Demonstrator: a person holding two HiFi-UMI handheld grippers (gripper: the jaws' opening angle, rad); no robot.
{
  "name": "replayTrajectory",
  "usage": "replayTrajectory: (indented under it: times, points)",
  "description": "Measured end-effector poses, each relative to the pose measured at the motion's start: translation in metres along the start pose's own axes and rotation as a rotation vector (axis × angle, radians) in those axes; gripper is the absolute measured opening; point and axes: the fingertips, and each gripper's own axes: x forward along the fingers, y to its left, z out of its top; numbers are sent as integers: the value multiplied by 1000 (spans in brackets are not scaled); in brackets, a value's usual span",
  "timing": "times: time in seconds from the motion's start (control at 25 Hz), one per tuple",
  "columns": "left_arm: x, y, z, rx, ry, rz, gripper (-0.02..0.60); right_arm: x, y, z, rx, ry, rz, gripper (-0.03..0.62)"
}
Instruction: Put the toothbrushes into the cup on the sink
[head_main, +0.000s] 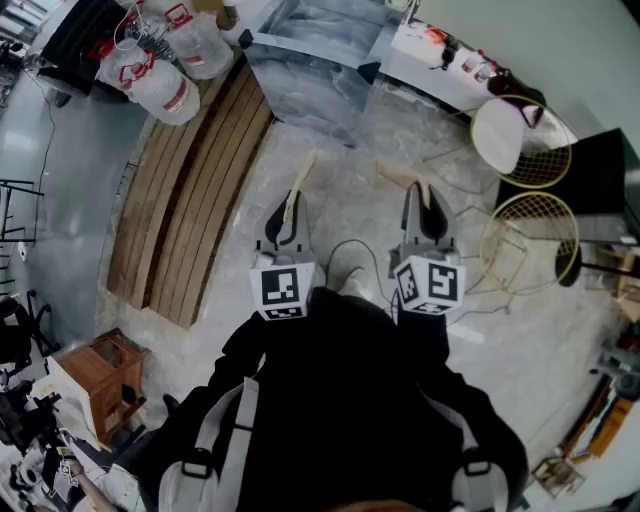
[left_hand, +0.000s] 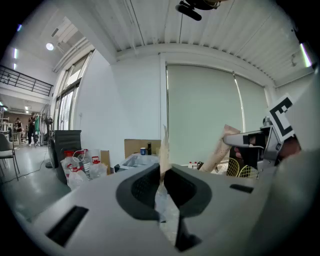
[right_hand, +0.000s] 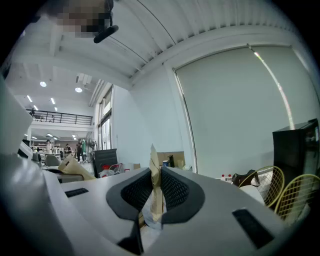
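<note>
Currently standing on the marbled floor (head_main: 350, 200), well short of the sink (head_main: 305, 55).

- Left claw (head_main: 286, 212) is clamped on the left toothbrush (head_main: 298, 185), a slim item in a tan paper sleeve, which I take to be a wrapped brush. The left gripper view shows the pads pressed onto it from both sides, with the sleeve rising between them (left_hand: 163, 150).
- Right claw (head_main: 425, 203) is likewise closed on the right toothbrush (head_main: 398, 176). The right gripper view shows the same tan sleeve pinched upright between the meshed pads (right_hand: 154, 167).
- Long axes: both sleeves point forward out of the jaws, roughly along each claw's line. In the head view the left one leans a little right and the right one leans left.
- Target: a small blue cup (left_hand: 143, 150) sits at the far side of the grey sink (left_hand: 134, 161), just before a cardboard box (left_hand: 135, 146). It is too small to tell what is in it, or whether it rests on the rim.

Judgement: the cup lies ahead of both claws and well apart from them. It is nearly in line with the left claw and off to the left of the right one, so the left is the nearer. Each brush would have to be tipped end-down over the cup mouth before it is let go.
</note>
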Motion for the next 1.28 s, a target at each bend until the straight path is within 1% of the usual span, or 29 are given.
replayTrajectory:
  times: [0.28,0.52,0.68,0.88,1.08,1.28]
  points:
    - [9,23,2,-3,-8,-5,26,18,16,0,-2,0,3,43]
    - [21,51,5,-1,-29,-13,26,39,25,0,48,-9,-21,43]
    - [27,81,0,-10,-46,-15,26,56,43,-2,28,-25,-33,43]
    - [33,109,5,-30,-74,-22,26,70,65,11,-10,-53,-43,43]
    - [38,126,10,-29,-103,-23,26,82,77,17,-29,-63,-38,41]
    - [51,135,13,-21,-98,-34,26,102,79,13,-12,-58,-38,41]
